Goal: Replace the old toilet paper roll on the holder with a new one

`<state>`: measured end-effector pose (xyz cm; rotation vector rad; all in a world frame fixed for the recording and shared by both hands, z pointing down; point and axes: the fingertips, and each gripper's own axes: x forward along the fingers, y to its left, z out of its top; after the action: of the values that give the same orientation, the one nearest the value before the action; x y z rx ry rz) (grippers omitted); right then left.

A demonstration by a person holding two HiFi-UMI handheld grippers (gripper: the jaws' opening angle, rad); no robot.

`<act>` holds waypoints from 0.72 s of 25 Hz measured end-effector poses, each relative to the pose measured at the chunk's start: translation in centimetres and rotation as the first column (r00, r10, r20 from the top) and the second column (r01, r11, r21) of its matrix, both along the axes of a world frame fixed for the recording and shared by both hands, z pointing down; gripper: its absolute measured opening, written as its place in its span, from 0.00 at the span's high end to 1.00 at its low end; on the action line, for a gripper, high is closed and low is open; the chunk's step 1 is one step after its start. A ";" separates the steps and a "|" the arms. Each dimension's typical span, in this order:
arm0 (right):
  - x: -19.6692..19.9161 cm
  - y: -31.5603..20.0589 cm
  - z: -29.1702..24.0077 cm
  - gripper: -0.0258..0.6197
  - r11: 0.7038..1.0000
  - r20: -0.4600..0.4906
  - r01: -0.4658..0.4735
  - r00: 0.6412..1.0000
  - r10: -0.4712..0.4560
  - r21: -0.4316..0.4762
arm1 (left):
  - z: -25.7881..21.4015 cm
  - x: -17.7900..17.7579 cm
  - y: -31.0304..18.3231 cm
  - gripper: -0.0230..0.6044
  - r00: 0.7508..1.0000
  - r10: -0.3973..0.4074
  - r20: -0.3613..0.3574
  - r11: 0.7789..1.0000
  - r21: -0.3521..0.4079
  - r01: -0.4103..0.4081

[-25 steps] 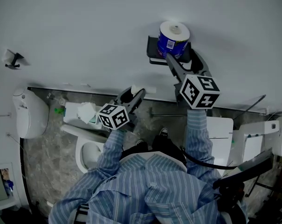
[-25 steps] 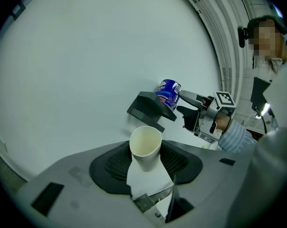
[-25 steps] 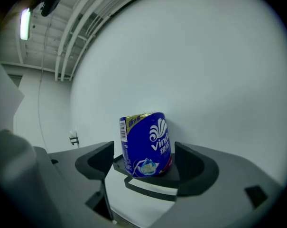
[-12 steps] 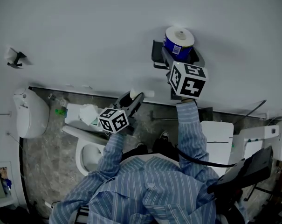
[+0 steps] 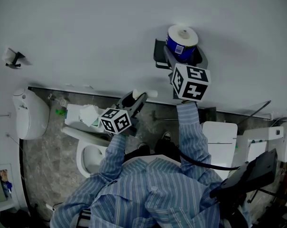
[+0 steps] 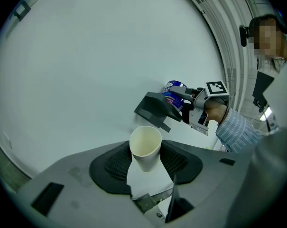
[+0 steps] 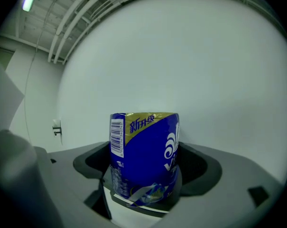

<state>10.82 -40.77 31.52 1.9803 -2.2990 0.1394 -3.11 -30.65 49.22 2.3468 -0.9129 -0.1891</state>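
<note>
Blue-wrapped new roll (image 5: 182, 41) is shown upright atop the dark wall holder (image 5: 157, 55), between the right gripper (image 5: 183, 57) jaws, which have just been opening wide. At 8 o'clock, the cream old tube (image 6: 145, 148) is clamped by the left gripper (image 5: 136, 98).

Blue wrapper of new toilet paper roll (image 7: 143, 156): yellow band at top carries Chinese characters 新升级 in blue. Left of band, white barcode panel (image 7: 116, 136); digits beside it too small to read. Lower right, large white letters starting "Vi", rest curving out of sight; white swirl logo above them. Small print low on left side unreadable.
</note>
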 end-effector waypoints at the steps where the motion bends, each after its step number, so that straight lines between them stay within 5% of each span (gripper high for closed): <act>1: -0.1 0.0 0.0 0.32 1.000 0.000 0.005 1.000 -0.005 0.006 | 0.1 0.0 0.0 0.67 1.000 0.001 -0.001 1.000 -0.002 -0.001; 18: 3.0 3.7 -2.1 0.32 0.993 0.226 0.096 0.968 -0.108 0.066 | 0.2 1.5 1.1 0.67 0.999 0.033 -0.004 0.999 -0.008 -0.033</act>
<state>13.85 -37.09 29.44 1.9579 -2.5668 0.3154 -1.62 -29.53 49.41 2.3517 -0.8713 -0.1760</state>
